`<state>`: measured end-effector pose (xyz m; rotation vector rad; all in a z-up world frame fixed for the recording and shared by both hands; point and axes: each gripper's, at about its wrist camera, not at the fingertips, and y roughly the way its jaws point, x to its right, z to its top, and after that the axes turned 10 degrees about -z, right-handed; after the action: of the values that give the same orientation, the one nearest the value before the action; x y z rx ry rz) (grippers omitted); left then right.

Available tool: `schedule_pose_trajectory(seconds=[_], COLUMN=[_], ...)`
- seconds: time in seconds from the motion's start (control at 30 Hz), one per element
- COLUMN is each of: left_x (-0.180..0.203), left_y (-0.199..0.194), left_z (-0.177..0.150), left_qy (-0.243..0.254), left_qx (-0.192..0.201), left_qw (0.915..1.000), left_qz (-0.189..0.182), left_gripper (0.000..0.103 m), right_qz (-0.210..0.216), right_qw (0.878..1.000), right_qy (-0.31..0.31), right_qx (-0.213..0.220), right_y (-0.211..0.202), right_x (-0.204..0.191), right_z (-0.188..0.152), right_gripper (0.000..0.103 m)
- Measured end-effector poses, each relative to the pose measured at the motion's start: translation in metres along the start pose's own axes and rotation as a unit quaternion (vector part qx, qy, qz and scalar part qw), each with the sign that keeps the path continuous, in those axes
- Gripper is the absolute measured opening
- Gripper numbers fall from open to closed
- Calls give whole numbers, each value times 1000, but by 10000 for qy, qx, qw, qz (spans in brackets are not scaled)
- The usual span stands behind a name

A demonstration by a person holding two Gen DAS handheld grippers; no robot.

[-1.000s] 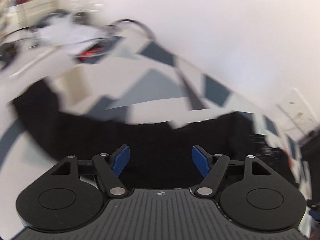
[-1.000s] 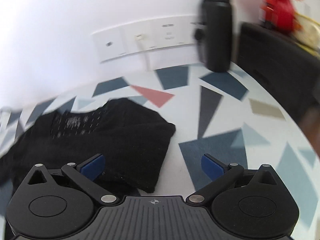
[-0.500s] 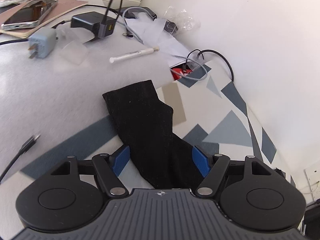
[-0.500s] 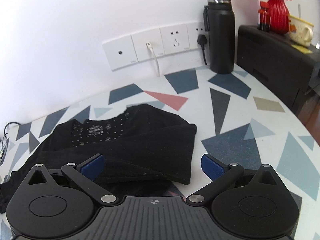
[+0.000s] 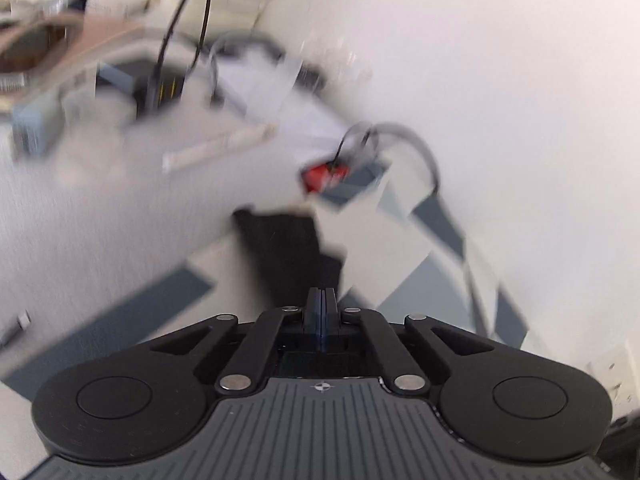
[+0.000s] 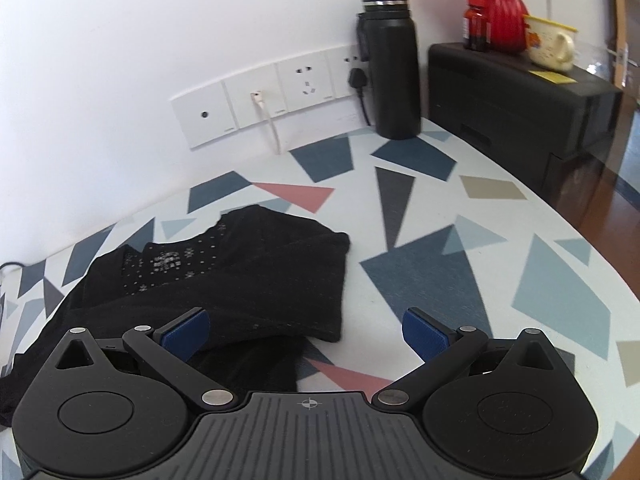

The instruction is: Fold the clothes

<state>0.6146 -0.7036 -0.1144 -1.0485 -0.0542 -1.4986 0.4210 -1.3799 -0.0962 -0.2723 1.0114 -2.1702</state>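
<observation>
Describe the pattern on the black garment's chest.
Small silvery dots on the black garment, clearest in the right wrist view.

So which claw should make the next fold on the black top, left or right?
Left. The left claw is shut at the sleeve, apparently gripping it; the right claw hangs open over the black top, holding nothing.

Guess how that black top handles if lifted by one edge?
Probably floppy: the top lies in soft layered folds. Likely light, since the fabric looks thin. It may drag across the table rather than lift whole, as much cloth is spread out.
</observation>
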Motion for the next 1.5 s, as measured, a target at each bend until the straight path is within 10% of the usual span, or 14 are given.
schedule_pose_trajectory(seconds=[0.1, 0.3, 0.37, 0.4, 0.6, 0.87, 0.93, 1.03, 1.33, 1.5], left_x=[39, 84, 66, 54, 1, 14, 17, 16, 43, 136], left_y=[-20, -7, -3, -1, 20, 50, 55, 58, 22, -6], left_z=[22, 18, 11, 7, -10, -33, -38, -36, -8, -10], left_qy=[571, 1409, 1200, 1071, 548, 1336, 1496, 1447, 1170, 2023], left_qx=[561, 138, 9, -90, -695, -799, -738, -772, 7, 498], left_qw=[9964, 9897, 9926, 9934, 9889, 9774, 9745, 9773, 9918, 9756], left_qz=[-288, -214, 177, 404, 1190, 1427, 1502, 1341, 514, -690], left_gripper=[0, 11, 56, 63, 65, 77, 77, 13, 11, 11], right_qz=[-70, -40, 4, -44, -226, -136, -84, -43, -111, -223], right_qw=[9996, 9951, 9946, 9945, 9922, 9967, 9975, 9983, 9978, 9957], right_qy=[283, 971, 1033, 1039, 1207, 784, 686, 582, 637, 887], right_qx=[-69, -195, -89, -87, -225, -139, -110, -94, -142, -144], right_y=[3, 9, 6, 7, 13, 11, 9, 7, 9, 14], right_x=[15, 42, 50, 53, 67, 45, 39, 32, 37, 53], right_z=[-2, -2, -4, -5, -6, 4, 6, 6, 0, -2], right_gripper=[102, 102, 102, 102, 102, 102, 102, 102, 102, 102])
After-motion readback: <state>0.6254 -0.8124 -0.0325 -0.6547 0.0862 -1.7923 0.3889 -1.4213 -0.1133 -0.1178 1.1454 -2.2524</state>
